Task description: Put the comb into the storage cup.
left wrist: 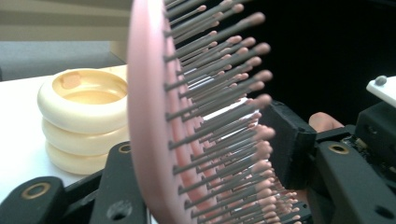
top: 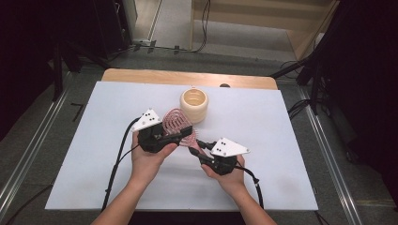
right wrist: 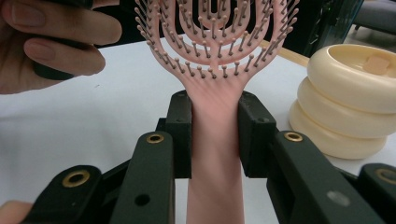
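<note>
My right gripper (right wrist: 215, 140) is clamped on the pink hairbrush (right wrist: 215, 116) by its handle. My left gripper (left wrist: 205, 186) has its jaws either side of the brush head, not clearly pressing. The brush's long axis runs from my right gripper toward the cream cup (top: 194, 105), head just beside it.

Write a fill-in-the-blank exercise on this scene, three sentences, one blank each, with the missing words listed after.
1. The right gripper is shut on the brush's ____, clamped between its two black pads.
2. The hairbrush is ____ in colour, with grey bristles.
3. Beside the brush on the white table stands a cream holder shaped like ____ stacked rings.

Missing words: handle; pink; three
</note>
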